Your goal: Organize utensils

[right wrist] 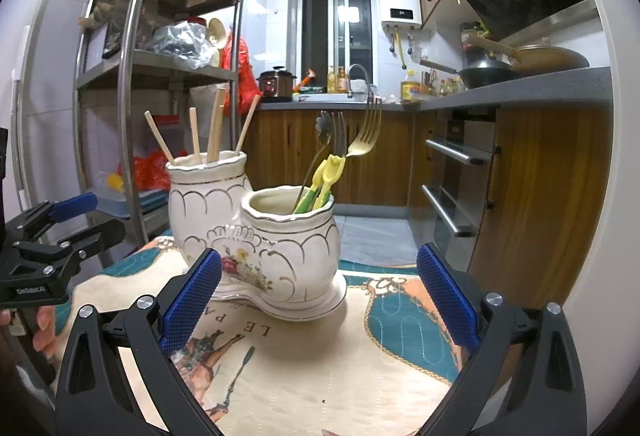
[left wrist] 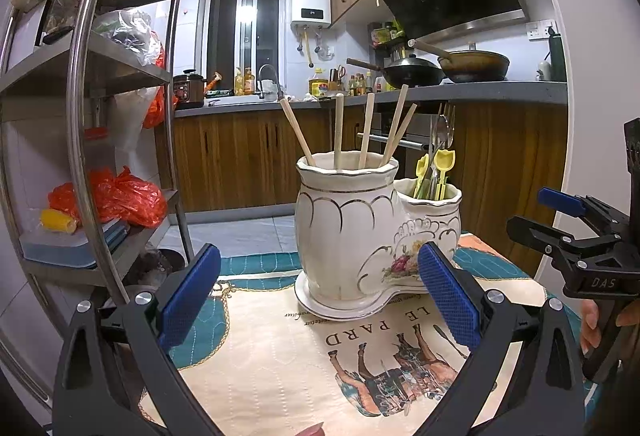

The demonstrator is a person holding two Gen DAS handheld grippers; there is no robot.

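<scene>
Utensils are already sorted by kind in the ceramic holder (left wrist: 360, 236), which stands on the printed tablecloth (left wrist: 280, 348) ahead of both tools. Wooden chopsticks (left wrist: 366, 130) stand near upright in the tall compartment, fanned slightly, long axes vertical. Metal forks (right wrist: 370, 128) and yellow plastic picks (right wrist: 332, 172) lean in the short compartment (right wrist: 288, 208).

Left gripper (left wrist: 320, 300): fingers wide apart, nothing between them. The tall compartment lies directly ahead along its finger line, its foot just beyond the fingertips; no contact visible.

Right gripper (right wrist: 320, 300): fingers equally wide apart, empty. The short compartment sits ahead between its fingers and nearest to this tool; the forks rise above the rim, tilted to its right.

Controlling relation: every handle points upward out of the holder, while both tools face it level and low, at body height. Judgement: any pick calls for raising a tool to the exposed stems; the left hand is better placed for chopsticks, the right for forks.

No loose utensil is visible on the cloth; the task appears largely complete. Risk: tipping the holder.
</scene>
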